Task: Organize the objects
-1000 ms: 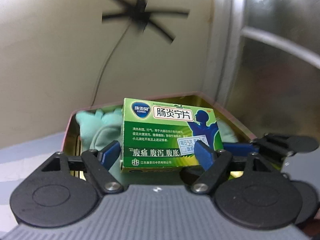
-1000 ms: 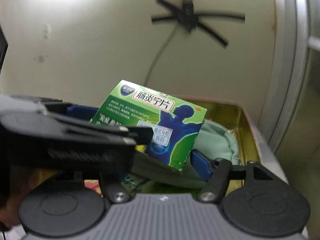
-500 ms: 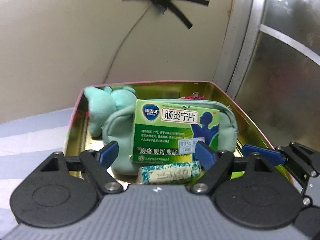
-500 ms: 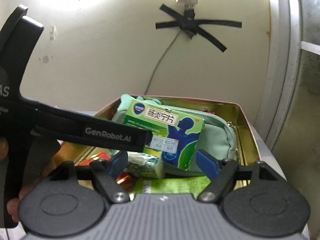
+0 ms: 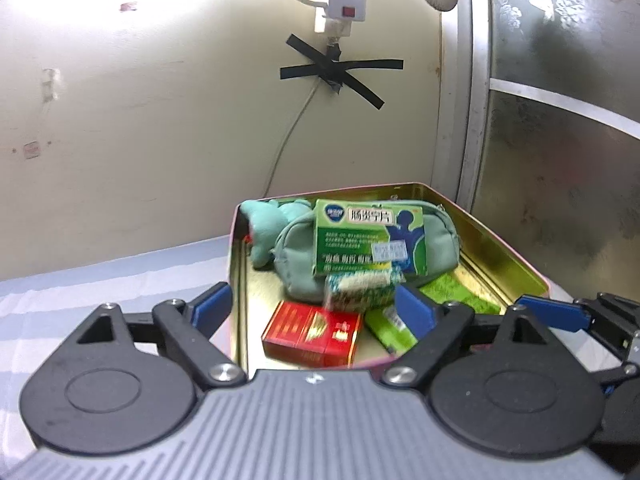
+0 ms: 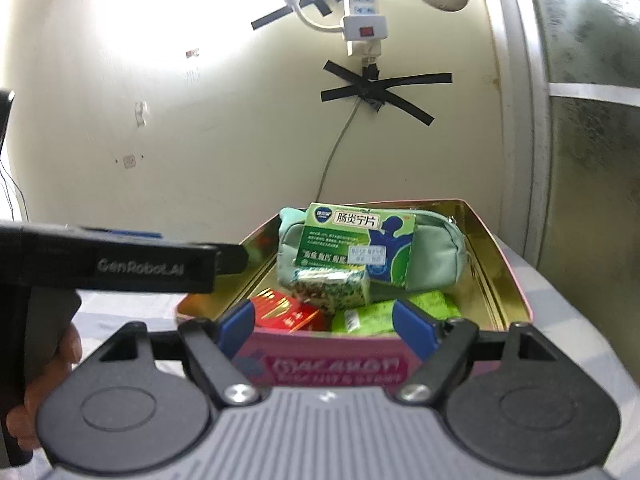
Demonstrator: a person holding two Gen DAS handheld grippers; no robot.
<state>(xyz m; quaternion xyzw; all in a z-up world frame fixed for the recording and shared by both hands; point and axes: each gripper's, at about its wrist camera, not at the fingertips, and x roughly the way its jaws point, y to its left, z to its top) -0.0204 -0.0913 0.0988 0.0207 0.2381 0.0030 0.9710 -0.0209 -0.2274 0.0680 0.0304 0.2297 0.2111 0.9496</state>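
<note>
Left gripper (image 5: 314, 308) spread wide, just opened further, nothing between the pads. Ahead, tin (image 5: 508, 258) — green box (image 5: 368, 246) leaning on teal pouch (image 5: 296, 252), red pack (image 5: 312, 334), perhaps a tissue packet (image 5: 360, 290). Right gripper (image 6: 326, 326) open too — empty.

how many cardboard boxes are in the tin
3: green medicine box leaning on the pouch, small patterned box below it, red box at front left. More may be hidden.
</note>
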